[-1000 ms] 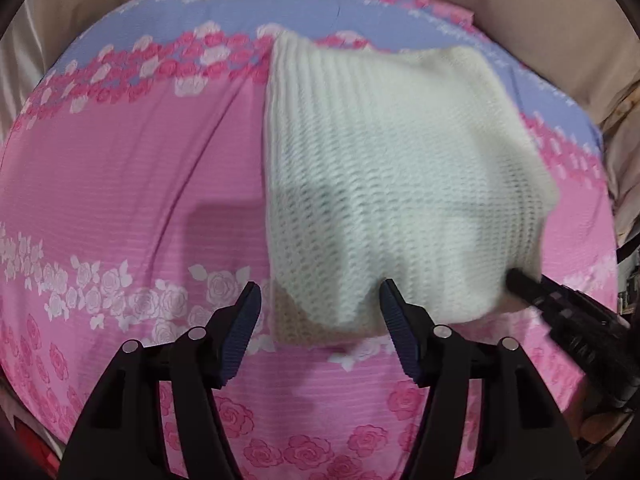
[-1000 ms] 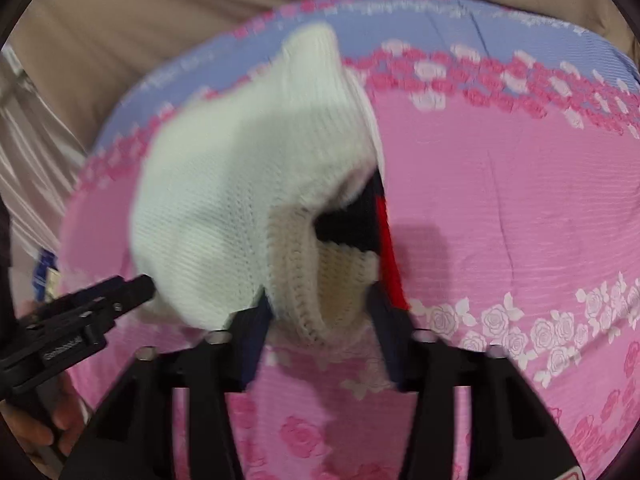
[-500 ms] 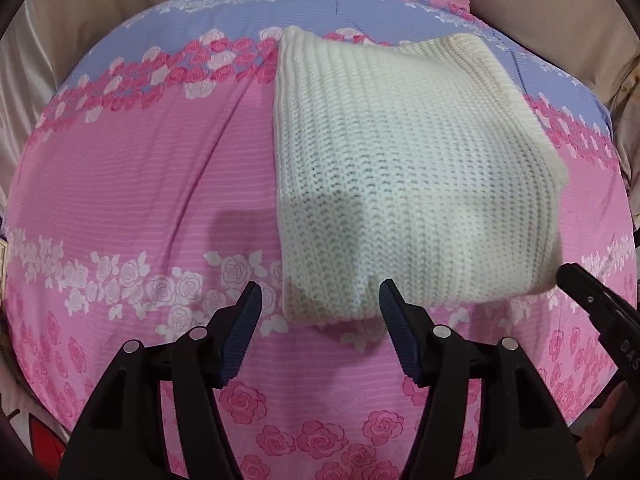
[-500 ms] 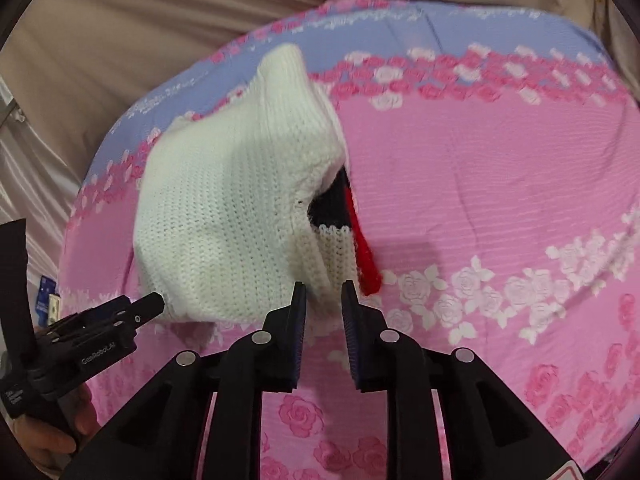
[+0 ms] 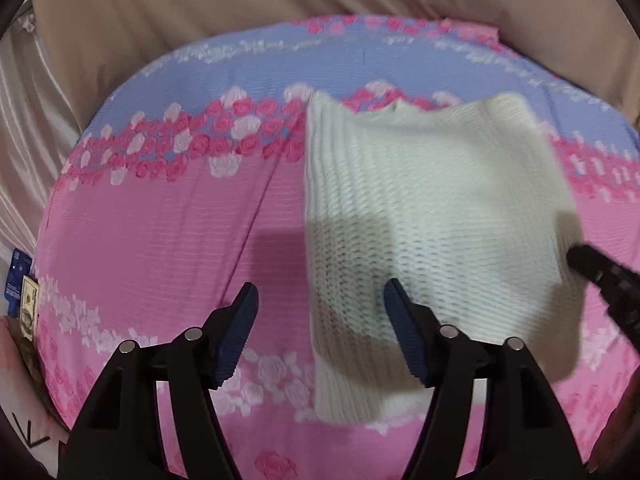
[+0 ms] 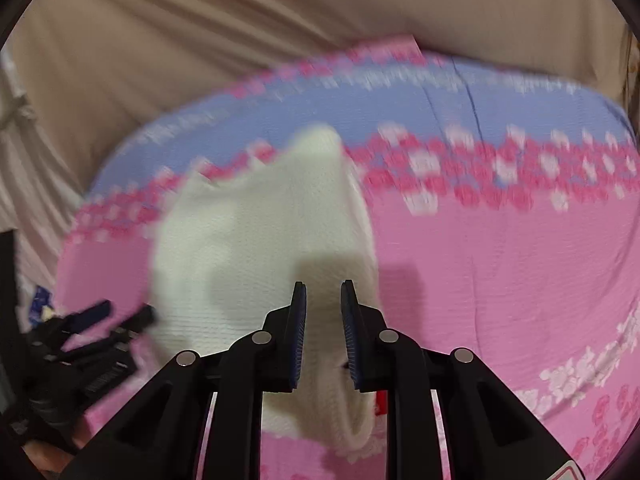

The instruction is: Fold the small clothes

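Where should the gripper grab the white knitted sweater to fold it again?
Probably the near bottom corner of the white knitted sweater, coming from the near side with the left gripper. The sweater lies flat on the pink rose bedsheet, and that thick folded edge sits just ahead of the open jaws, free to pinch. The right gripper, jaws just narrowed with nothing between them, hangs over the other near edge.

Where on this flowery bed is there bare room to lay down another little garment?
Left of the white knit garment, the pink sheet lies bare out to its edge; in the right view, so does the stretch beyond it. The near garment edge is crowded by both grippers.
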The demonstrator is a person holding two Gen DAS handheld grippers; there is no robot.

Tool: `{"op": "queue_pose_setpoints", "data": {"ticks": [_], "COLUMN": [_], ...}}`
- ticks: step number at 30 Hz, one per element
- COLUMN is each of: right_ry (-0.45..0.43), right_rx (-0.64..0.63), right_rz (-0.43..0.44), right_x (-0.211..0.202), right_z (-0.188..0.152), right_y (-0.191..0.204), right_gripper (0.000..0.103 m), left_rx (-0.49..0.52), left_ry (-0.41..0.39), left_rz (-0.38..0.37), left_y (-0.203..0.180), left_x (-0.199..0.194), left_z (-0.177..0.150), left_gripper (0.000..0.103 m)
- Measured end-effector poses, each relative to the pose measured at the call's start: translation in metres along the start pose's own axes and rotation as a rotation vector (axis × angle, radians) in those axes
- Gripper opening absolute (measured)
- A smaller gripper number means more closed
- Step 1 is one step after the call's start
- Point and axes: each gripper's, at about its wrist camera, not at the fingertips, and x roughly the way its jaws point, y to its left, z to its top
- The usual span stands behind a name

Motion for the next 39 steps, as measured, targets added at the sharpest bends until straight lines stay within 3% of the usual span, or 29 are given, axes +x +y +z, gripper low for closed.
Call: {"op": "queue_pose_setpoints", "data": {"ticks": [3,8,12,13,18,22,26,30,39], "right_ry": [-0.038,-0.142,0.076,0.079,-0.046,-0.074,-0.064,-0.069,-0.096], "right_rx": [-0.045,-0.043,-0.046,-0.043,-0.033,-0.001,0.016,0.033,-0.051], "right_rz": [-0.032,0.003,-0.057,-0.049,-0.001,-0.001,-0.011,-0.044,-0.062], "right_x": [0.001,-0.054,0.001,0.005,-0.051,-0.076,-0.081,-0.082,-0.086], "right_z": [-0.005,-0.02,-0.041,-0.043,-0.059,-0.089,-0.118,-0.139,-0.152], "right_y": [0.004,0.014,0.008,0.006,0.008,0.0,-0.009,-0.013,0.012], "right_gripper": [0.014,0.013,0.013,0.013,0.015,0.02,0.022,0.032,0.042], "left_rx": [-0.016,-0.038,-0.031,-0.037,-0.016,-0.031,0.017,0.037,0.038], "left_ry": [-0.013,-0.05,0.013,0.002,-0.047,-0.064,-0.07,-0.064,-0.07], "left_rz": [-0.018,-0.046,-0.019,-0.009,-0.01,-0.032,-0.017,0.005,-0.016], "left_y": [0.003,0.004,-0.006,-0.007,-0.01,-0.014,-0.024,-0.03,-0.043], "left_x": [0.013,-0.023,-0.002,-0.005,-0.038,-0.056,-0.064,-0.064,-0.07], "left_z": [-0.003,-0.007,-0.018,-0.02,-0.036,-0.06,-0.082,-0.1,-0.121], "left_gripper": [0.068,0.064,0.066,0.066,0.065,0.067,0.07,0.072,0.072]}}
